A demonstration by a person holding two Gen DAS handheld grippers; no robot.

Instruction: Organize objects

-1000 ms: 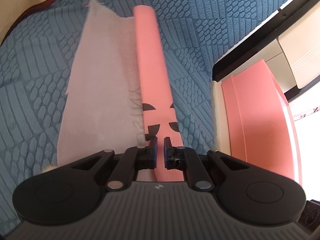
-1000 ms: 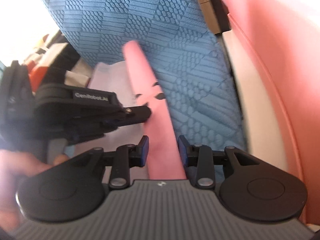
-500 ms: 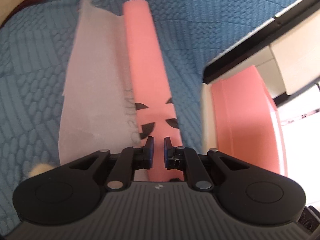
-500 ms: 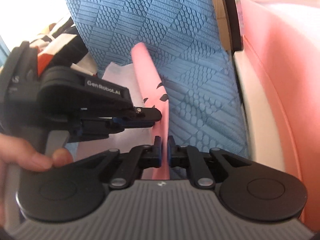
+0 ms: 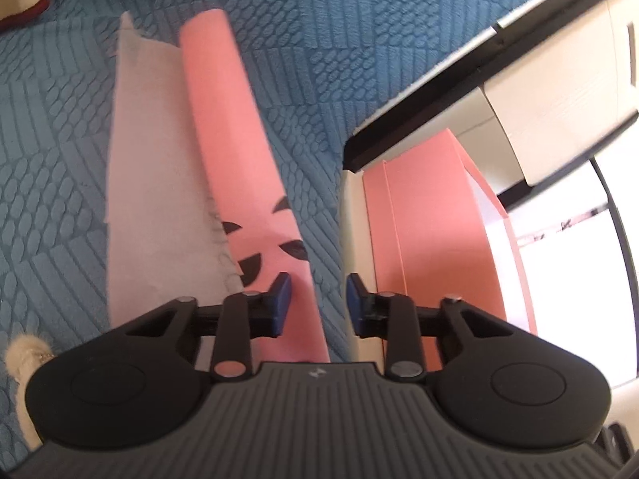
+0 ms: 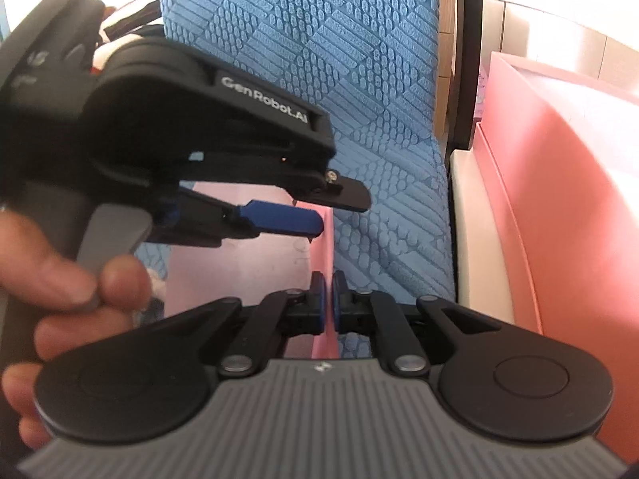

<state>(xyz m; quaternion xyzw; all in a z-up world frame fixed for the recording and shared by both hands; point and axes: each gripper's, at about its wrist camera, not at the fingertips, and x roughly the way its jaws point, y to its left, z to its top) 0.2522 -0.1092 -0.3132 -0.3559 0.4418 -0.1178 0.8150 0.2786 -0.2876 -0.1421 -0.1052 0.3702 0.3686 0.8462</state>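
The left hand-held gripper (image 5: 315, 303) is spread wide above the pink paper roll (image 5: 231, 151). The right hand-held gripper (image 6: 328, 299) pinches this roll's thin edge over the blue cover (image 6: 359, 80)

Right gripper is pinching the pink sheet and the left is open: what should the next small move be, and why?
Probably draw the left gripper back clear. Its fingers are apart, while the right gripper is shut on the pink sheet's near end, so the right can carry it alone.

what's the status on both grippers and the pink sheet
Left hand-held gripper open, off the sheet. Right hand-held gripper shut on pink sheet. White paper beside it on blue cover. Nothing blocking.
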